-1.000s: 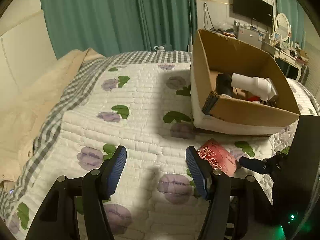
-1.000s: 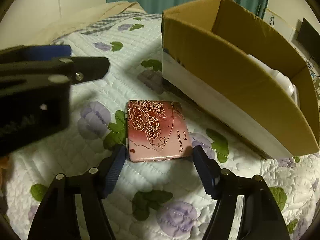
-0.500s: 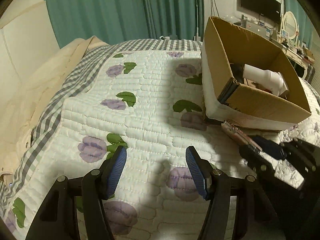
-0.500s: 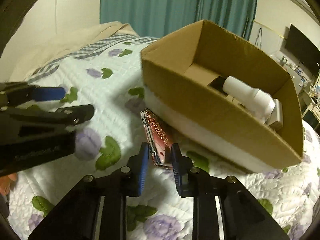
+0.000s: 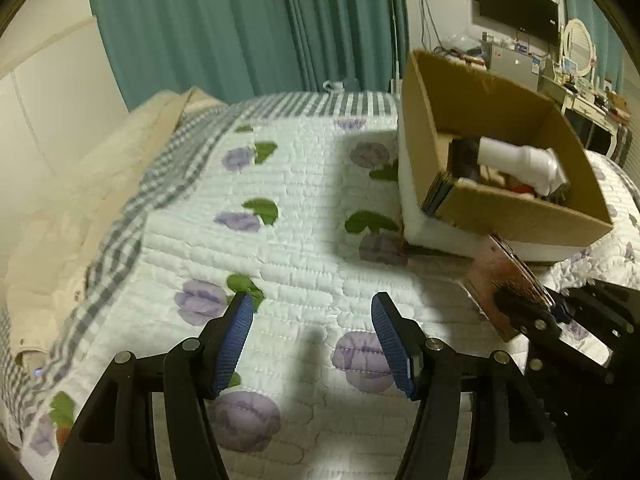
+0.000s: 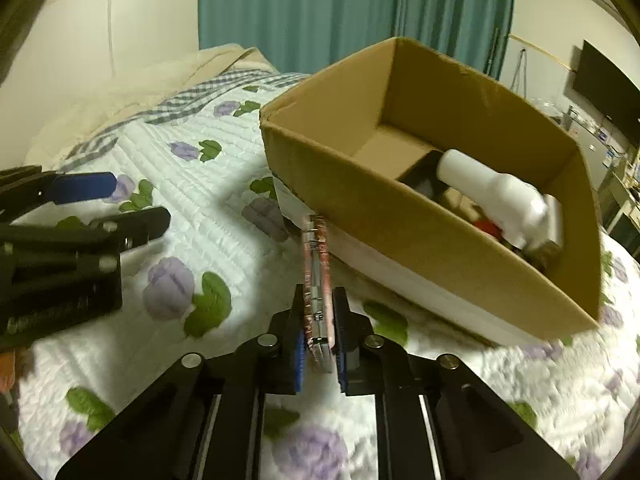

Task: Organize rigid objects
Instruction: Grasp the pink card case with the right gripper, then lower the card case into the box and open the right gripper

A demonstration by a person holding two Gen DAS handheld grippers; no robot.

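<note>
My right gripper (image 6: 318,300) is shut on a flat pink rose-patterned case (image 6: 316,264), held on edge above the quilt just in front of the cardboard box (image 6: 420,232). In the left wrist view the case (image 5: 500,280) hangs at the right, below the box's near wall (image 5: 520,220). The box holds a white bottle (image 6: 492,192) and dark items. My left gripper (image 5: 312,336) is open and empty over the quilt, left of the right gripper.
The bed has a white quilt (image 5: 280,240) with purple flowers and a beige blanket (image 5: 80,200) along its left side. Teal curtains (image 5: 240,28) hang behind. A desk with a screen (image 5: 516,8) stands at the far right.
My right gripper closed on the pink case, lifted it off the quilt and turned it on edge, moving toward the box. My left gripper stayed open.
</note>
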